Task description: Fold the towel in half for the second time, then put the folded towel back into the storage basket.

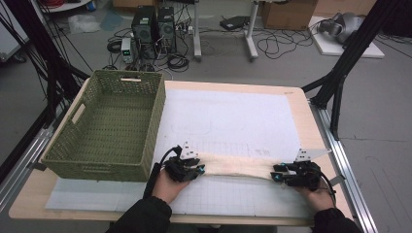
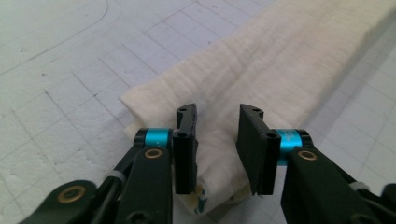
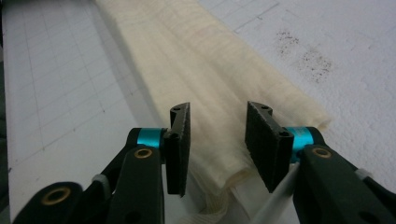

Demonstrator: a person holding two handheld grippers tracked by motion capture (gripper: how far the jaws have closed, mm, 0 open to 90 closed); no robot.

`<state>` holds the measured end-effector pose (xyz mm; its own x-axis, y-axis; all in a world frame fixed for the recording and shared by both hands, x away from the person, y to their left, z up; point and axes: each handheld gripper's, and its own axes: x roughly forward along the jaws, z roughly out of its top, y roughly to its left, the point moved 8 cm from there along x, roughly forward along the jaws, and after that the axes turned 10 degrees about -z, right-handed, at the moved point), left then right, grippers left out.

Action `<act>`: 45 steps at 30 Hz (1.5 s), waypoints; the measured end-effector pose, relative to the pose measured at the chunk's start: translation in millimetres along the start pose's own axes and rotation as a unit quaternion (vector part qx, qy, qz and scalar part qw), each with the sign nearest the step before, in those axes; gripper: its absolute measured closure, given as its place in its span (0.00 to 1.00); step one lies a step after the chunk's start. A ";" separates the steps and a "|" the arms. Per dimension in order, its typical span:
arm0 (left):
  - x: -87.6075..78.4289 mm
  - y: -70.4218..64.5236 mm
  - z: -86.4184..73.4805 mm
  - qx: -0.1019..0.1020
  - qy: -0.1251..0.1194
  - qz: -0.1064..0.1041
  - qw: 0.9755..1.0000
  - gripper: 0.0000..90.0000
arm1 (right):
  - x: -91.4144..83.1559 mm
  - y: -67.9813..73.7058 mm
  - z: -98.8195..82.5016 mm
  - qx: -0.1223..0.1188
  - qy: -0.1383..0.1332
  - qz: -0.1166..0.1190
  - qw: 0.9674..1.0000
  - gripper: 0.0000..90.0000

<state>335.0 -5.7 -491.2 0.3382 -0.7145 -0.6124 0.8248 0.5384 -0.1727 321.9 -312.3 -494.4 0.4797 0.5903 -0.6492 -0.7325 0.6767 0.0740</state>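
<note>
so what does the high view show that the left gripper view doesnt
High view alone: the green woven basket at the table's left, the right gripper at the far end of the folded cream cloth, both of the person's hands, and the computers on the floor beyond. Left gripper view alone: a clear gap between each black pad and the cloth end, so the left gripper is open. Shared: the cloth and the white grid mat.
</note>
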 end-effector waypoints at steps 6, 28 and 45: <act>-12.8 0.1 20.2 0.003 -0.040 0.010 0.999 0.61 | -9.2 -4.3 9.4 0.013 -0.024 -0.008 1.000 0.55; -2.5 20.3 -5.7 -0.060 0.001 0.053 0.997 0.59 | 1.6 -16.5 -3.6 0.042 0.016 -0.046 0.998 0.58; -12.5 9.4 -5.7 -0.041 -0.006 0.073 0.996 0.92 | 7.8 -14.9 9.1 0.005 0.047 -0.018 0.999 0.91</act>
<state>336.0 10.9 -489.6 0.4572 -0.6314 -0.6263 0.7268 0.6711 -0.1461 341.0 -313.8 -493.6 0.4576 0.5213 -0.7203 -0.7102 0.7017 0.0567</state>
